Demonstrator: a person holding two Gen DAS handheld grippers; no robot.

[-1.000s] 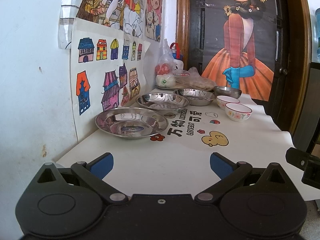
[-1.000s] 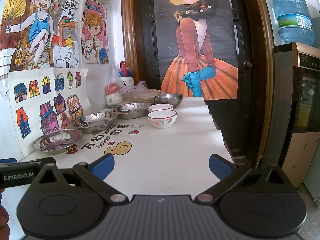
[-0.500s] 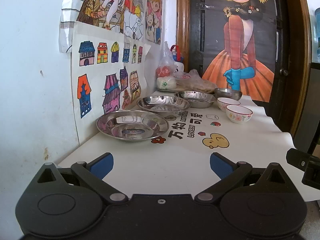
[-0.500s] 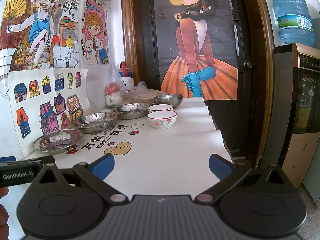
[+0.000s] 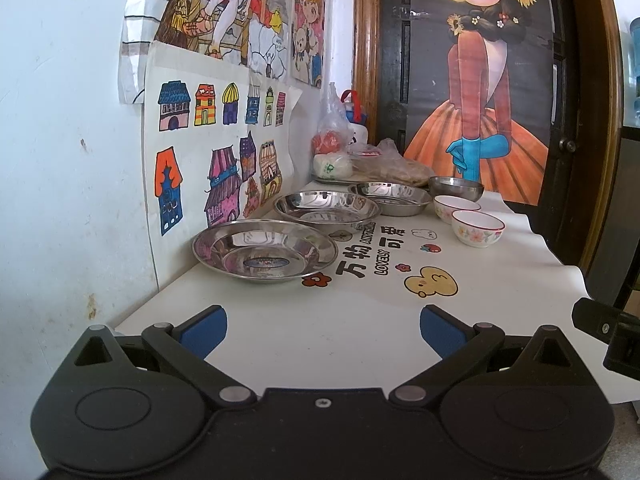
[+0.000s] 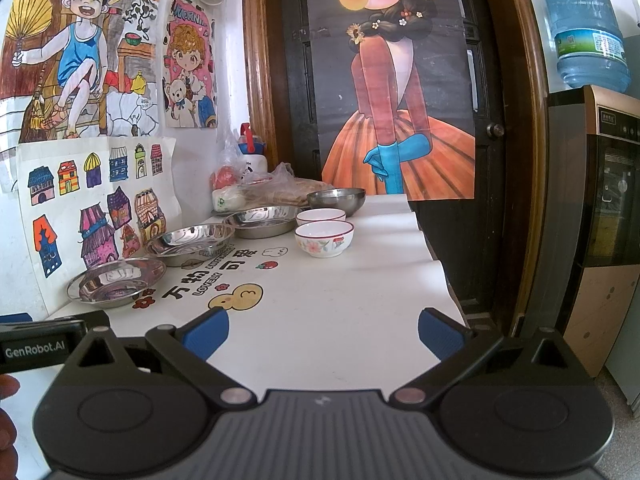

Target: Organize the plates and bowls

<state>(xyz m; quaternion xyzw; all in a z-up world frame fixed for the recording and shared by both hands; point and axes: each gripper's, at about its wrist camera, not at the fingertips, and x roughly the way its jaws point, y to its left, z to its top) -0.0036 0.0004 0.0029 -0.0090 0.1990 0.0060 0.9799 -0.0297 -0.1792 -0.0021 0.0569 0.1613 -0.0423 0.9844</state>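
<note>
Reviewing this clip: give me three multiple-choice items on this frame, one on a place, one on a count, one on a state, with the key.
1. Where is the steel bowl?
A. behind the two china bowls
B. inside the nearest plate
C. on the floor

2. How many steel plates lie along the wall?
A. one
B. three
C. five

3. How are the grippers?
A. both open, empty
B. left shut on a plate
C. right shut on a bowl

Key: 1 A, it stands past the china bowls. 2 B, plates form a row. 3 A, left gripper and right gripper show spread fingers holding nothing.
</note>
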